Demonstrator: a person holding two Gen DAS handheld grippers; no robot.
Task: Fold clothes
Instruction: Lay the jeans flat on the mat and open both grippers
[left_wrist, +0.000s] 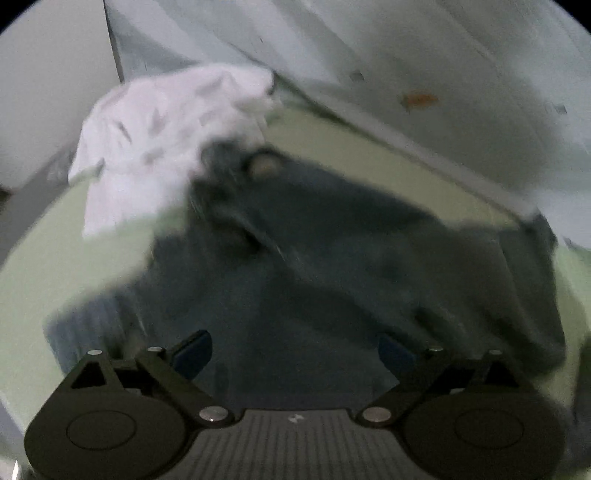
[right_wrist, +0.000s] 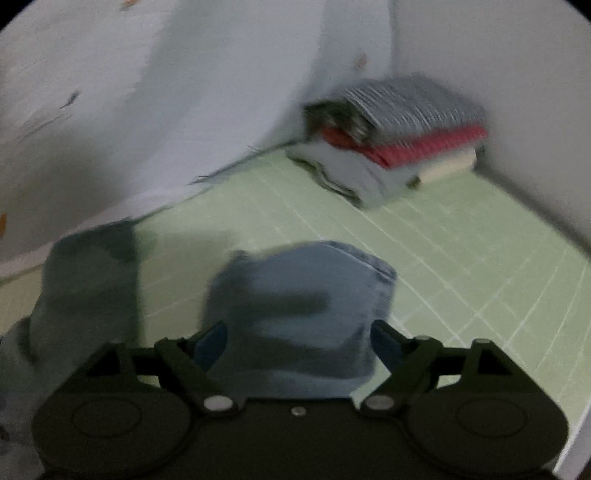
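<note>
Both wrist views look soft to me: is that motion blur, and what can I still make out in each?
Left wrist: heavy smear across the dark garment and white garment, dim light, bowed fisheye edges. The left gripper is sharp, jaws apart. Right wrist: milder blur; the denim piece and folded stack are readable, as are the green mat grid lines. The right gripper is open.

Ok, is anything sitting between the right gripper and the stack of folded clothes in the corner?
Nothing visible blocks that path. The right gripper is open around a blue denim piece, and beyond the denim only bare green mat runs up to the folded stack.
</note>
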